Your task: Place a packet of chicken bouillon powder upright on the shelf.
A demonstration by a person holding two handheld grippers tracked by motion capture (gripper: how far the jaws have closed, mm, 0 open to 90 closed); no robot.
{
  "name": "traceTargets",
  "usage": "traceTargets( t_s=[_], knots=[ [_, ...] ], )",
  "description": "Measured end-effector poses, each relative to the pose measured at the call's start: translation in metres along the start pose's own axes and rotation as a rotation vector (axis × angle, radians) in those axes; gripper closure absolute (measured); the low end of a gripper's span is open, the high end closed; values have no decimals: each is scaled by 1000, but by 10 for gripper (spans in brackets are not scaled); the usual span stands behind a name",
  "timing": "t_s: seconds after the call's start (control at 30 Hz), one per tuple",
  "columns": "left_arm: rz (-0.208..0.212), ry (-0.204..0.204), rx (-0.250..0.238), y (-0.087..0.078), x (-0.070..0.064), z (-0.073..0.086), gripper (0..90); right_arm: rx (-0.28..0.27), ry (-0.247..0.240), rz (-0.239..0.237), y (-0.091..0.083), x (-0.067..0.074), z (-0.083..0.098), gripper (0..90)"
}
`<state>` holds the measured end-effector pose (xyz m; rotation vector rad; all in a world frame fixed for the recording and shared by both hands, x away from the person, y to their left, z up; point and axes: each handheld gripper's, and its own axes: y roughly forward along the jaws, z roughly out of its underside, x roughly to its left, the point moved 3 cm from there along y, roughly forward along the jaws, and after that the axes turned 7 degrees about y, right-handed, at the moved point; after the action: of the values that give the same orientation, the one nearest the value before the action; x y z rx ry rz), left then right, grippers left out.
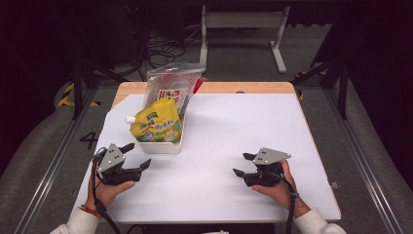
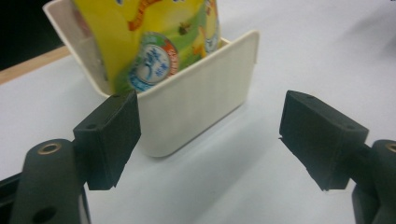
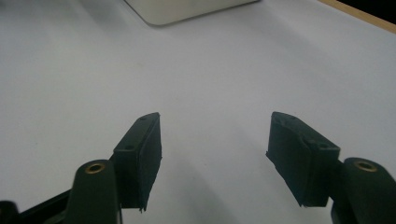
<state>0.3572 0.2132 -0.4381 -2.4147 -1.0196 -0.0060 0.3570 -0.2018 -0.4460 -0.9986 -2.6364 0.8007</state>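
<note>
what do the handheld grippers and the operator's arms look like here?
Both are black two-jaw units. The left gripper and right gripper each carry a grey three-cornered plate on top with small dark holes, and trail a black cable. Jaw arms have brass-ringed holes; pads are blocky black. White sleeves, and a reddish band on the left wrist.

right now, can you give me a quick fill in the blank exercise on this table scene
1. The yellow spouted pouch stands inside a cream-white ____.
2. Behind the pouch leans a clear plastic ____ with red print.
3. The left tool has its jaws ____, with nothing between them.
4. The right tool lies on the ____ table cover.

Missing words: bin; bag; open; white
</note>
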Motion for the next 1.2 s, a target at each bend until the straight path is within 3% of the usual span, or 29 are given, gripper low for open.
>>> traceTargets(
  t_s=[0.2, 0.57, 0.83, 1.2],
  knots=[
    [5, 24, 24, 5, -12, 0, 188, 3, 3, 25, -4, -3, 4, 313],
    [74, 52, 65, 16, -33, 2, 150, 30, 10, 67, -13, -8, 16, 257],
    [140, 78, 66, 25, -48, -2, 121, 37, 12, 95, -20, -12, 23, 233],
    [219, 104, 86, 38, -66, -6, 116, 53, -32, 158, -34, -12, 34, 196]
  ],
)
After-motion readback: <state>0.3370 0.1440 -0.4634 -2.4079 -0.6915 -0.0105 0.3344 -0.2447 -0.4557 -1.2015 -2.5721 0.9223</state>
